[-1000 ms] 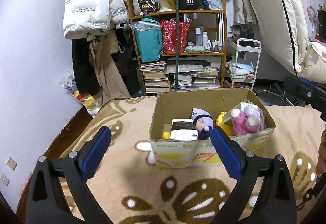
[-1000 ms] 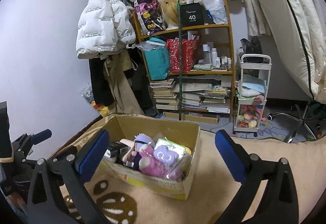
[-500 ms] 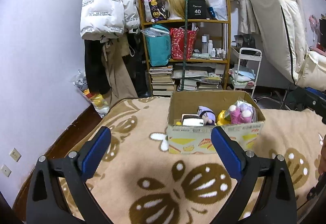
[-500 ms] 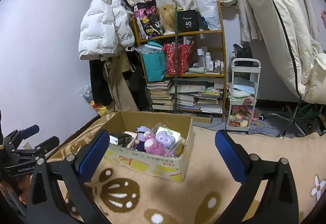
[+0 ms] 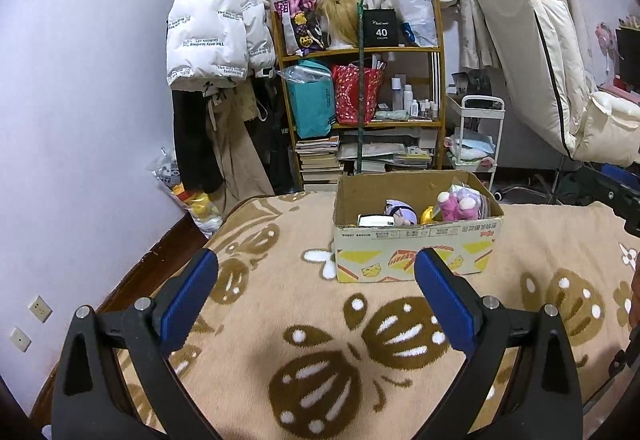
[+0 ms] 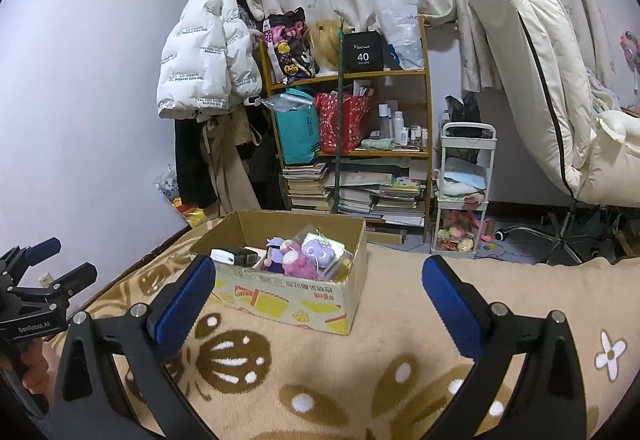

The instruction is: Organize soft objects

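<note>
showing left gripper (image 5: 316, 294) and right gripper (image 6: 318, 290) both wide, empty; right view alone shows cart toys (image 6: 458, 240) beyond cardboard box (image 6: 280, 294).

The tan fleece blanket with brown flower shapes (image 5: 304, 324) looks fuzzy and matt. On it, the brown corrugated cardboard box (image 5: 416, 252) has a dull paper face printed yellow, holding a pink plush toy (image 5: 454, 205) with a soft nap. The white puffer jacket (image 6: 204, 55) shows smooth, faintly glossy cloth.
</note>
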Demonstrator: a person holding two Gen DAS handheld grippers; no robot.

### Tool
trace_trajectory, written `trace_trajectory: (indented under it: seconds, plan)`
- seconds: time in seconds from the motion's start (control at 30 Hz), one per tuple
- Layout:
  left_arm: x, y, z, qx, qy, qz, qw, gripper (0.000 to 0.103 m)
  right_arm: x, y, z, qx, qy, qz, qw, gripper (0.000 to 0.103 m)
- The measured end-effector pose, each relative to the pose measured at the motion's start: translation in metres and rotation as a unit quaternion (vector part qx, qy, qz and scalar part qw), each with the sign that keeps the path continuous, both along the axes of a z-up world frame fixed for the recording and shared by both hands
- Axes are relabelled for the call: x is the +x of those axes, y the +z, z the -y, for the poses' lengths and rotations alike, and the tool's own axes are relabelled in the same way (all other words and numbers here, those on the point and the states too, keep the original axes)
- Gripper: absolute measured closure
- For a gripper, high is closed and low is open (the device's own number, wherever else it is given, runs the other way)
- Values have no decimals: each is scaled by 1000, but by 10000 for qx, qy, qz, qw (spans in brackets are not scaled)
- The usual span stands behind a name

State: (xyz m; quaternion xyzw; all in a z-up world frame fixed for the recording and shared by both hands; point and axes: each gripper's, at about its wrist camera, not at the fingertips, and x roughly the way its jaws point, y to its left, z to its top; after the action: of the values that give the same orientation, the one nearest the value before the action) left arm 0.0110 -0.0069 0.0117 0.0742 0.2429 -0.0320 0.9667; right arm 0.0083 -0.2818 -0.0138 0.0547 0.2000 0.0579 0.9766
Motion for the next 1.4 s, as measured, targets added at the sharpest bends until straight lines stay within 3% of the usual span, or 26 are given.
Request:
trace_trajectory:
  seconds: [0.17,0.53,1.4]
  plan:
    - [-4,-2,-2,-55,27,66,10000,5,-3,-6,-2,-91,-9,3,10000,0]
    - [21,-16,-9,-329,97,-229,9991,5,12,-24,-4,-220,-69,-189,9996,0]
    - [31,-22,-3,-246,63,-321,9992,5,22,-37,-3,-216,-116,-354,9991,0]
